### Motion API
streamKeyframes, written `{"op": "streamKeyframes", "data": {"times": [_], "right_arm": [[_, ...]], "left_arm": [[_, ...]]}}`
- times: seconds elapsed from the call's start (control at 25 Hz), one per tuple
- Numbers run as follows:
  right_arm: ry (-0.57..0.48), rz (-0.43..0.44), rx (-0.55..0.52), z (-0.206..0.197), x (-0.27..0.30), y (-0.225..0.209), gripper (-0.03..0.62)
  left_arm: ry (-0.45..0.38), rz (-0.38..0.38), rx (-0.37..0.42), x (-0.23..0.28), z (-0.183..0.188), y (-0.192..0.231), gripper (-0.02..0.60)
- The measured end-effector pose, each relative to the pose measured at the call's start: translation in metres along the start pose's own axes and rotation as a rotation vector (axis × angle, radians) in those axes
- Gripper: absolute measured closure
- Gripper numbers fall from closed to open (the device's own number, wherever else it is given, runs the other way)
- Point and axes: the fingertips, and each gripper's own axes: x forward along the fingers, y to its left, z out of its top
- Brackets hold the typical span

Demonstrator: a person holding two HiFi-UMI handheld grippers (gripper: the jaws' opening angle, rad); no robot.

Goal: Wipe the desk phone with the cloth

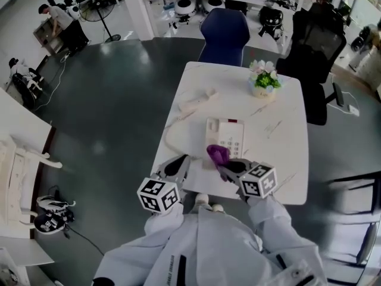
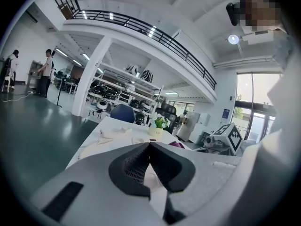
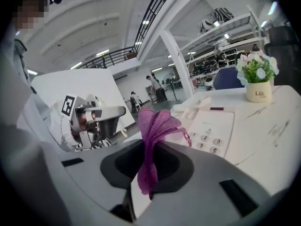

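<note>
The white desk phone (image 1: 225, 137) lies on the white table (image 1: 286, 159), its keypad (image 3: 207, 134) facing up. Its handset (image 1: 196, 103) is off the base, to the far left, joined by a cord. My right gripper (image 1: 231, 168) hovers at the phone's near edge, shut on a purple cloth (image 1: 218, 155). In the right gripper view the cloth (image 3: 155, 126) stands up bunched from between the jaws of the right gripper (image 3: 150, 147). My left gripper (image 1: 174, 168) is at the table's near left edge. In its own view the left gripper (image 2: 149, 146) is shut with nothing in it.
A small potted plant (image 1: 264, 82) stands at the table's far right. A blue chair (image 1: 225, 36) and a black office chair (image 1: 318, 46) stand behind the table. The phone cord (image 1: 168, 137) loops along the left edge. People stand far off at the back left.
</note>
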Motion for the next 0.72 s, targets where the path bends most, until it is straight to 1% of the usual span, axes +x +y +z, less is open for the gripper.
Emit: {"op": "streamKeyframes", "data": {"times": [0.28, 0.64, 0.72], "right_arm": [[-0.237, -0.08, 0.027, 0.044, -0.031, -0.014, 0.557], [-0.448, -0.191, 0.028, 0.077, -0.067, -0.033, 0.556], [-0.482, -0.225, 0.012, 0.083, -0.074, -0.036, 0.556]], "left_arm": [[-0.044, -0.029, 0.046, 0.001, 0.022, -0.002, 0.583], [-0.112, -0.056, 0.111, 0.003, 0.058, -0.005, 0.584], [-0.124, -0.062, 0.134, 0.001, 0.066, -0.005, 0.583]]}}
